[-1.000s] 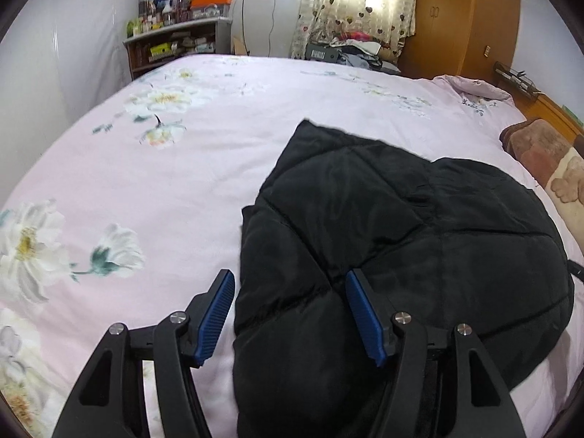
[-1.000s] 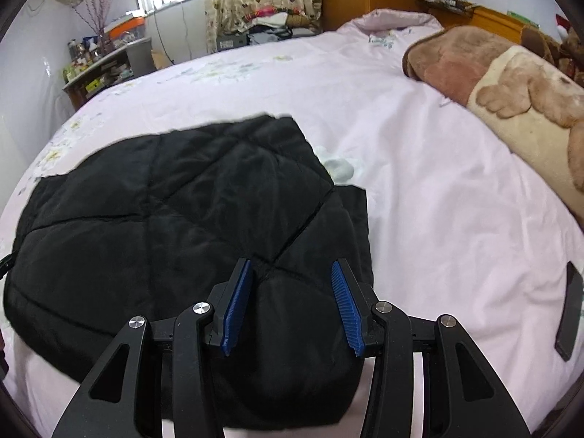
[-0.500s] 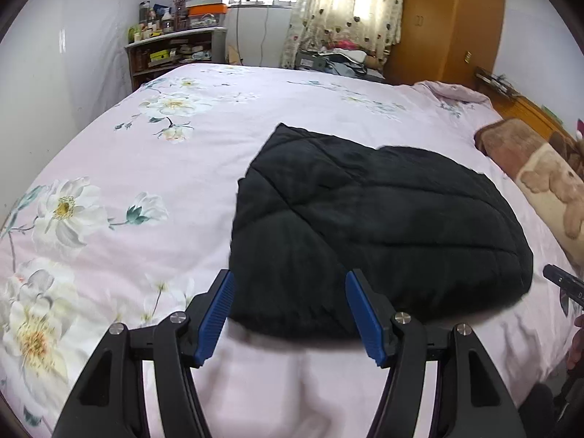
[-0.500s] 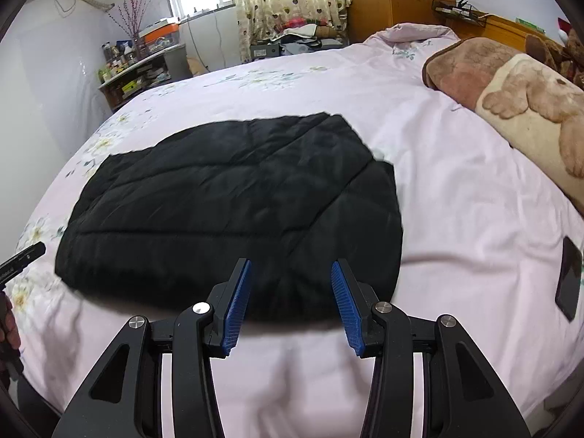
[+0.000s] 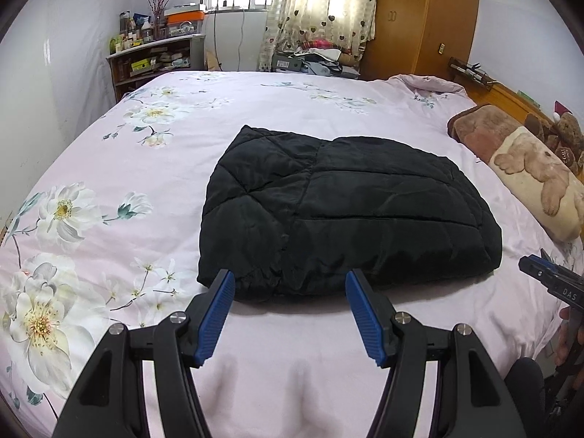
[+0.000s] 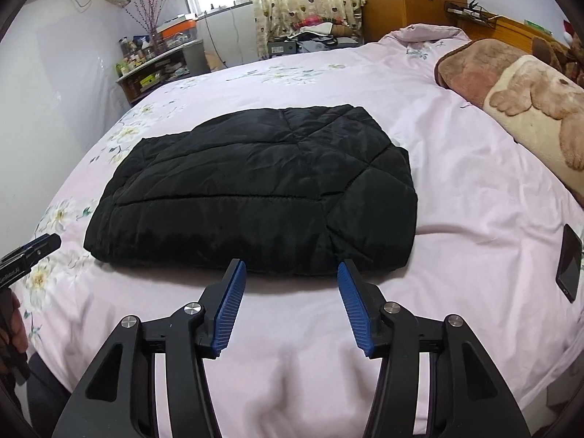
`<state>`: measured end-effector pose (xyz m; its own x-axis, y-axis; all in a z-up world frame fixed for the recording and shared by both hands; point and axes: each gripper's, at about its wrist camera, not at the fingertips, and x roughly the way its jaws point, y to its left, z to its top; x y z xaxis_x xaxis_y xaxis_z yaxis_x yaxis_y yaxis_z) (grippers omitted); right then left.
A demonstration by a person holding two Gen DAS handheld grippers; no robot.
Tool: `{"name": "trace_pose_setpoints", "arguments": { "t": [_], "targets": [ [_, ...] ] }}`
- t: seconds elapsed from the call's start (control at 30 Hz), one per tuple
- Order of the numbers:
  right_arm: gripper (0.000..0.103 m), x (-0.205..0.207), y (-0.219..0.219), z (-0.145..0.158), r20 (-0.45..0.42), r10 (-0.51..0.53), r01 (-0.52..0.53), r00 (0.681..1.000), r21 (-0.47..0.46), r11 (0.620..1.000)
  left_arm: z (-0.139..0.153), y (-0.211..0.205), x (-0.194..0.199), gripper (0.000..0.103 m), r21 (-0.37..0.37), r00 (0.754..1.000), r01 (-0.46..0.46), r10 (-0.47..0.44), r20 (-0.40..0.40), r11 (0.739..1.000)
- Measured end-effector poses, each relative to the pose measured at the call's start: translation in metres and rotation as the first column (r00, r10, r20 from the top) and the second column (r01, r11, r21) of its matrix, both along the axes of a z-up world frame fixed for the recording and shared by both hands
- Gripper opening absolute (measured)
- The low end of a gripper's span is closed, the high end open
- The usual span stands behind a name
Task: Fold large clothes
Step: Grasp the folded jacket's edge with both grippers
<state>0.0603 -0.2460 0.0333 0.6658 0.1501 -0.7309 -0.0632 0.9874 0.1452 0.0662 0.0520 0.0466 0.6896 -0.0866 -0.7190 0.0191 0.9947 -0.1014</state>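
Note:
A black quilted jacket (image 5: 343, 208) (image 6: 262, 189) lies folded into a flat bundle in the middle of a pink flowered bed (image 5: 109, 168) (image 6: 474, 189). My left gripper (image 5: 290, 284) hangs open just short of the bundle's near edge, with only bedsheet between its blue pads. In the right wrist view my right gripper (image 6: 290, 273) is pulled back from the same near edge; its jaws are opening and hold nothing. Each gripper's tip shows at the edge of the other's view: the right gripper (image 5: 547, 281) and the left gripper (image 6: 25, 255).
A brown and cream bear-print blanket (image 5: 525, 168) (image 6: 522, 98) lies at the bed's right side. A dark phone (image 6: 569, 262) rests on the sheet near the right edge. Shelves (image 5: 153, 58), curtains (image 5: 321, 7) and a wooden wardrobe (image 5: 423, 18) stand beyond the bed.
Both grippers have drawn back and up from the jacket; a second ago their pads stood over the fabric, now the whole folded bundle lies in front of them. The right jaws stand wider.

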Motion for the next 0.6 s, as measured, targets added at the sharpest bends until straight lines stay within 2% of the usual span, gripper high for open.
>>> {"name": "trace_pose_setpoints", "arguments": {
  "t": [0.27, 0.6],
  "targets": [
    [0.054, 0.023, -0.027, -0.011, -0.028, -0.049, 0.05, 0.998, 0.009, 0.999, -0.015, 0.021, 0.035, 0.066, 0.009, 0.999, -0.042, 0.042, -0.014, 0.999],
    [0.056, 0.084, -0.078, -0.04, -0.082, -0.122, 0.124, 0.989, 0.025, 0.992, -0.05, 0.068, 0.104, 0.066, -0.053, 0.994, -0.094, 0.091, -0.067, 0.994]
  ]
}}
